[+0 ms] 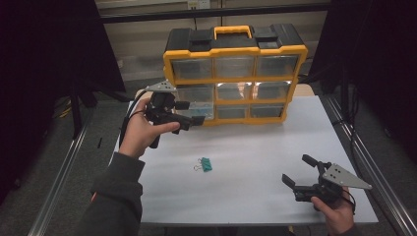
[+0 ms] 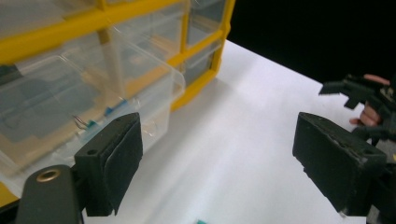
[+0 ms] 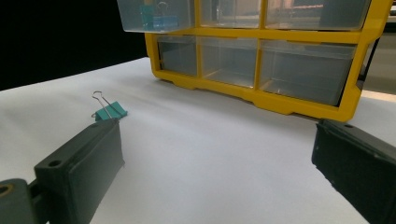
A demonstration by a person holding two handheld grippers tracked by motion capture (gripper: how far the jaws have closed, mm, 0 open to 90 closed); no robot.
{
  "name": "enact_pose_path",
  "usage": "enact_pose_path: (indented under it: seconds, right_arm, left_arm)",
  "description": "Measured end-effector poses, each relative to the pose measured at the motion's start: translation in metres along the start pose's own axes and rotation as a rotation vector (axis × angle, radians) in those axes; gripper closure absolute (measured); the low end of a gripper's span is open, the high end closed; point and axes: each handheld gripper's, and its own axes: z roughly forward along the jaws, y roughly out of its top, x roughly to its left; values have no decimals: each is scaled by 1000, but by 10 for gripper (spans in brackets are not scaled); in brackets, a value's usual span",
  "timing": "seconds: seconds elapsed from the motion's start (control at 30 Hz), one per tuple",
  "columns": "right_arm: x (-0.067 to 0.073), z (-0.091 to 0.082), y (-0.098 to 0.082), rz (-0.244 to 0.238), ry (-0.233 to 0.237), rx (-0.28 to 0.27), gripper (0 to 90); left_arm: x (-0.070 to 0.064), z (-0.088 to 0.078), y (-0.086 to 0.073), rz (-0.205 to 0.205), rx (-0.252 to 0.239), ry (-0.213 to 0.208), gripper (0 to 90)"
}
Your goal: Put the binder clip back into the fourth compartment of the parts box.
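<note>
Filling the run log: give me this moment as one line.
left hand-held gripper: open, at pulled-out drawer | right hand-held gripper: open, empty | teal binder clips: on table

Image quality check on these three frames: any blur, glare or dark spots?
High view: dim overall, black surroundings, white table evenly lit, glare on the clear drawers of the yellow and black organiser. Left gripper view: the pulled-out clear drawer is soft and blurred, the background black. Right gripper view: sharper, the teal binder clip crisp, the black jaws close and soft.
</note>
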Motion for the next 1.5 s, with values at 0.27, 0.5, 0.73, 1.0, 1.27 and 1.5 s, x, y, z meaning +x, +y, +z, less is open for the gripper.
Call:
enact_pose_path:
  seconds: [0.27, 0.5, 0.73, 1.0, 1.27, 1.5]
  right_arm:
    - [0, 1, 0, 0, -4, -3, 12]
    - [0, 1, 0, -5, 2, 0, 12]
    - [1, 1, 0, 0, 4, -2, 12]
    - [0, 1, 0, -3, 10, 1, 12]
    - [0, 1, 0, -6, 8, 1, 12]
    - [0, 2, 0, -7, 10, 3, 12]
  left_arm:
    - [-9, 10, -29, 6, 23, 9, 152]
    - [-13, 24, -55, -3, 46, 1, 147]
    - [-16, 35, -75, -20, 58, -6, 141]
    - [-13, 47, -99, -44, 75, 4, 138]
    - [-11, 60, -121, -50, 115, 42, 148]
    - [-8, 74, -135, -10, 143, 6, 209]
